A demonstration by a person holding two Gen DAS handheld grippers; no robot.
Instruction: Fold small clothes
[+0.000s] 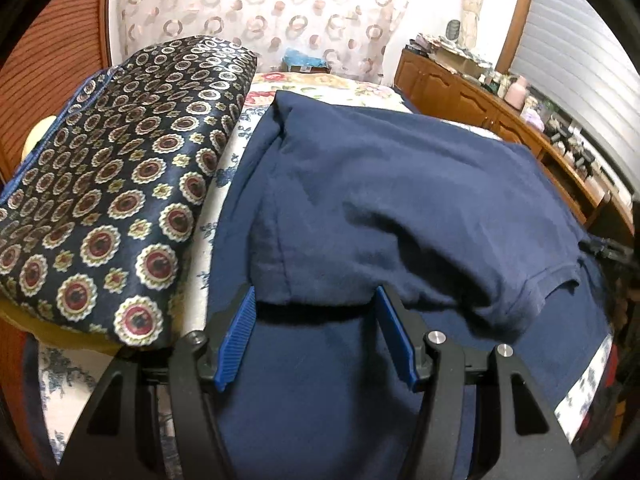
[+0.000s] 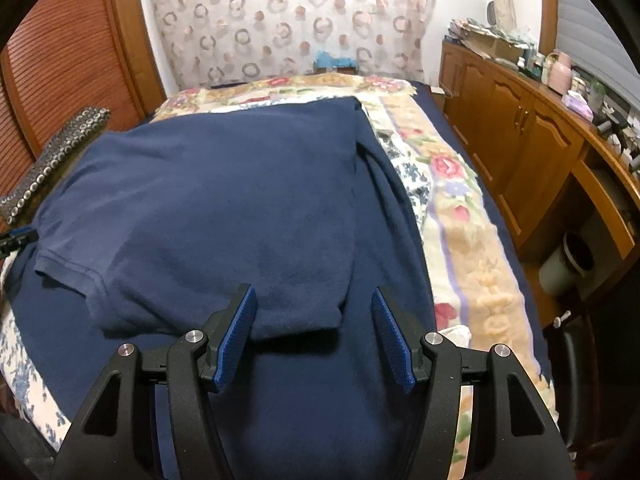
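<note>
Evenly lit indoors, moderately bright, from above. Soft dark shadow under the folded edge of the navy shirt (image 1: 400,208) in both views. Small glints on the metal screws of the left gripper (image 1: 316,300) and right gripper (image 2: 314,300). Strong fisheye bending toward the edges, black vignette in the corners. Slightly soft throughout, with washed-out white on the curtain (image 2: 288,20).

The navy shirt (image 2: 208,200) hides most of the bed (image 2: 472,240) beneath it and runs off the bottom edge behind each hand-held gripper's body. Clutter on the sideboard (image 1: 460,88) is too small to identify. The patterned cushion (image 2: 52,160) is cut off at the left.
</note>
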